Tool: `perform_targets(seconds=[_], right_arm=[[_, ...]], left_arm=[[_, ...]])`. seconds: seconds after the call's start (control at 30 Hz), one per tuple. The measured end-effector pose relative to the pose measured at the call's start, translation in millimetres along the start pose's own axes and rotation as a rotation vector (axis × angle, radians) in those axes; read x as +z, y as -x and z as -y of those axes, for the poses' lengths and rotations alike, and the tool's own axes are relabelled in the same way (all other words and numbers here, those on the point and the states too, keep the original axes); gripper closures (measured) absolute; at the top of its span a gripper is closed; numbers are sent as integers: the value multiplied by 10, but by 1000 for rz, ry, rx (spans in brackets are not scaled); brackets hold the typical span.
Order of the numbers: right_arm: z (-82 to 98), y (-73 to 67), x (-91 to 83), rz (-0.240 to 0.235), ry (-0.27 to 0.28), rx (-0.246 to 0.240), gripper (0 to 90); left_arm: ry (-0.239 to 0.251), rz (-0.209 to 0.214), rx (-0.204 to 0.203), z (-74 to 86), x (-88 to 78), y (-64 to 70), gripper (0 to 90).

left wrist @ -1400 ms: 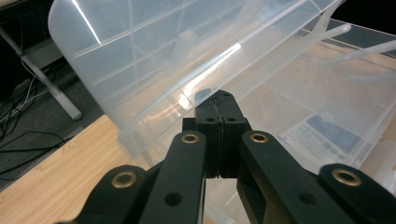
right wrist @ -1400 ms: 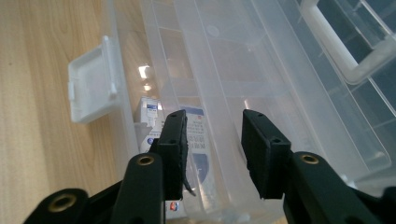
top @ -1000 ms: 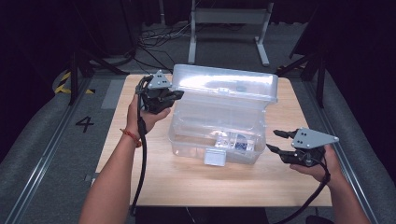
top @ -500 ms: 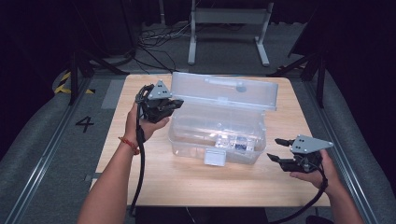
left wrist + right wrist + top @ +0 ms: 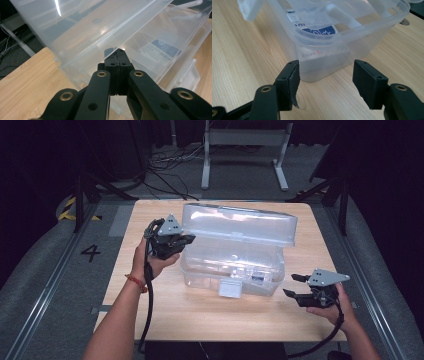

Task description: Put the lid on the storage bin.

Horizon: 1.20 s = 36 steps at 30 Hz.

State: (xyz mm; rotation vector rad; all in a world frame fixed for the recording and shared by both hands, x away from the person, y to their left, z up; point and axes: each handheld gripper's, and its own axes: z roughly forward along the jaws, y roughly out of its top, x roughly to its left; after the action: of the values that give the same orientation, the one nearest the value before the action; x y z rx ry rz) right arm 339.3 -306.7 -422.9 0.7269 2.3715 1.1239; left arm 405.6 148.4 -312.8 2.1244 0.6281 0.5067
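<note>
Both my grippers have sunk lower beside the clear plastic storage box (image 5: 235, 265) mid-tabletop.
Left gripper (image 5: 182, 241) pinches its raised hinged lid (image 5: 240, 222) edge; right gripper (image 5: 295, 286), jaws just widening, holds nothing near the box's right corner.

I saw a light wooden table (image 5: 165, 320) carrying one thing directly: a clear plastic box (image 5: 235, 270) with its hinged lid (image 5: 240, 225) raised. The box stood just ahead of my right claw (image 5: 296, 286), between it and my left claw (image 5: 186, 240). A white latch tab (image 5: 230, 288) hung at its front wall, left of the right claw.
</note>
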Motion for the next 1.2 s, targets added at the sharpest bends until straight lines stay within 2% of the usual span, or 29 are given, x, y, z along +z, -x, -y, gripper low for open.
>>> perform_targets(seconds=[0.2, 0.4, 0.57, 0.67, 0.73, 0.93, 0.97, 1.2], right_arm=[[81, -3, 72, 13, -40, 16, 398], [139, -35, 134, -3, -90, -8, 429], [145, -61, 158, -6, -99, -10, 420], [146, -67, 166, -13, -110, -8, 418], [156, -74, 188, -18, -124, -12, 417], [172, -73, 205, -13, -134, -16, 415], [173, -73, 207, -16, -137, -12, 414], [203, -59, 229, -5, -158, -8, 393]], left_arm=[[-17, -4, -5, 71, 10, 40, 897], [-16, 2, -17, 139, 23, 90, 897], [-2, 20, -34, 218, 37, 113, 897], [8, 16, -43, 252, 33, 119, 896], [17, 21, -66, 300, 35, 125, 896], [29, 30, -87, 411, 30, 109, 896], [28, 31, -101, 432, 34, 116, 896], [31, 37, -108, 490, 31, 132, 894]])
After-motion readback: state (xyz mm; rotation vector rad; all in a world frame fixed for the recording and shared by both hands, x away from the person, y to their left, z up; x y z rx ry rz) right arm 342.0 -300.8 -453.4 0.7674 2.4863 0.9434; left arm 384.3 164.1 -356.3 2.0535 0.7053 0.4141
